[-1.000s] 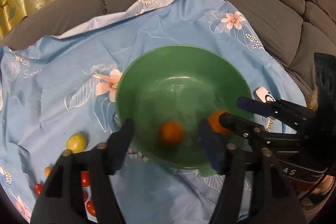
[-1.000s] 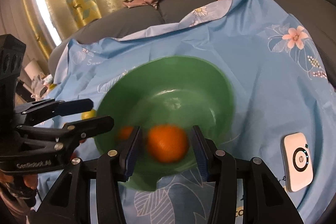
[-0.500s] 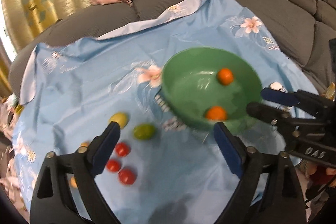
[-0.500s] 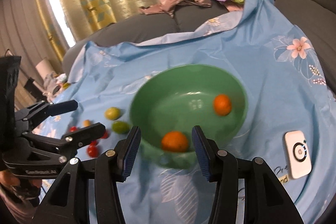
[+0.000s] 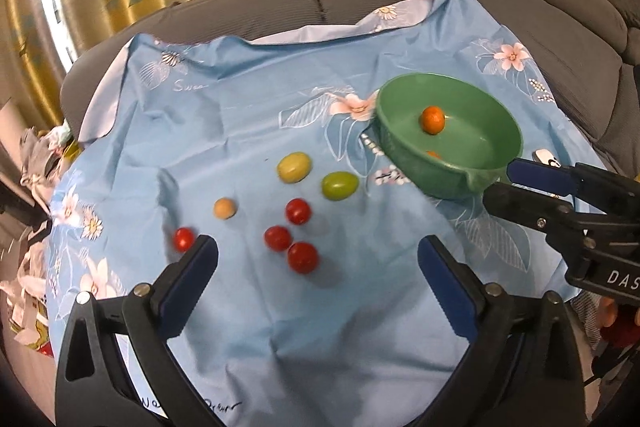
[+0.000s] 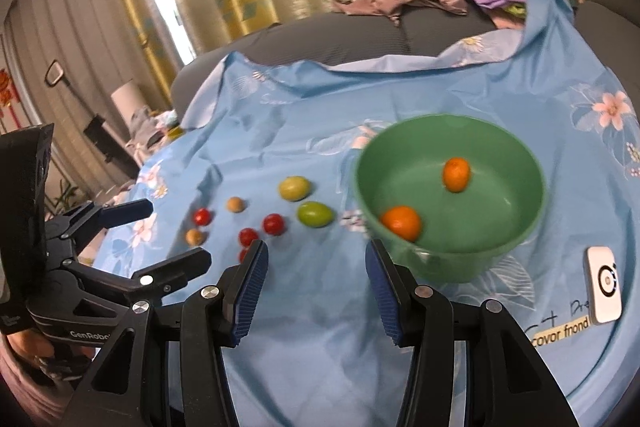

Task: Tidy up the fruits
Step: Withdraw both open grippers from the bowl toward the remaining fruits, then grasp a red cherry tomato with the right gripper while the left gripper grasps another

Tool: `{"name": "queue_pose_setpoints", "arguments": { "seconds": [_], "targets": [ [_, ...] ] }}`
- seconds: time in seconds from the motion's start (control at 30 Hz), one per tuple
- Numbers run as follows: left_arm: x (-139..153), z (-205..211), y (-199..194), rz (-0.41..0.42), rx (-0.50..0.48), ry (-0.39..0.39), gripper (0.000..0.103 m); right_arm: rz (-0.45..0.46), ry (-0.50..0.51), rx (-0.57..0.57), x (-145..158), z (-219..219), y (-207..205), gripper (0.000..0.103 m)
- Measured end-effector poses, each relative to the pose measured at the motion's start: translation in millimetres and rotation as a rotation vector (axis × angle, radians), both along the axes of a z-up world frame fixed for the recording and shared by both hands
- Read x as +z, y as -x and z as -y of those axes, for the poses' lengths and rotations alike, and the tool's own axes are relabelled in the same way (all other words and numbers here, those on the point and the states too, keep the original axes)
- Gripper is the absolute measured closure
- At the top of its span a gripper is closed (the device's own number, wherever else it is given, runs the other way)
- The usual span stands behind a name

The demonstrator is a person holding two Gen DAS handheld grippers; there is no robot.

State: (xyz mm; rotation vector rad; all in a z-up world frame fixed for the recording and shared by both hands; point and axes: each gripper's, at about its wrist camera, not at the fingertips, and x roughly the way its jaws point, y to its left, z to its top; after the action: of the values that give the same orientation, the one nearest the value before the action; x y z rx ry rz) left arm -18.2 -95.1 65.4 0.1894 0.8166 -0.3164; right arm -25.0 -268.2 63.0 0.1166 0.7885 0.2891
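Two orange fruits (image 6: pixel 401 223) lie inside the one green bowl (image 6: pixel 524 231). Left of the bowl, on the cloth, sit two yellow-green fruits (image 5: pixel 294 167), four red tomatoes (image 5: pixel 298 211) and two small tan fruits (image 6: pixel 235 204). One white device (image 6: pixel 604 284) lies right of the bowl.

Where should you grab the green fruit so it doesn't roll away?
Take the green fruit across its narrow middle, coming straight down from above. It is egg-shaped and lies on its side on the cloth, so the fingers close best on the short sides, not the ends. A red tomato sits close by in front, so a low approach from there looks crowded.
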Motion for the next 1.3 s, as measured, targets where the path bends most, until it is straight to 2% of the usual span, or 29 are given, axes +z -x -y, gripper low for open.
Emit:
{"name": "queue_pose_setpoints", "arguments": {
  "seconds": [0.23, 0.43, 0.57, 1.03, 1.3],
  "targets": [
    [-15.0, -45.1, 12.3, -0.034, 0.054, 0.032, 0.002, -0.024, 0.02, 0.056, -3.6, -22.1, 2.4, 0.052],
    [-37.0, -96.3, 20.5, -0.096, 0.128, 0.118, 0.002, -0.092, 0.028, 0.093, -23.4, -38.7, -4.8, 0.052],
    [-50.3, -112.9, 23.7, -0.127, 0.157, 0.142, 0.002, -0.132, 0.017, 0.12, -36.8, -51.7, -11.0, 0.052],
    [-71.8, -128.6, 7.7, -0.186, 0.15, 0.244, 0.002, -0.239, 0.053, 0.185, -78.1, -77.1, -31.9, 0.052],
    [-68.4, -121.3, -12.4, -0.177, 0.128, 0.235, 0.002, -0.238, 0.15, 0.243, -101.3, -110.8, -64.5, 0.052]
  ]
}}
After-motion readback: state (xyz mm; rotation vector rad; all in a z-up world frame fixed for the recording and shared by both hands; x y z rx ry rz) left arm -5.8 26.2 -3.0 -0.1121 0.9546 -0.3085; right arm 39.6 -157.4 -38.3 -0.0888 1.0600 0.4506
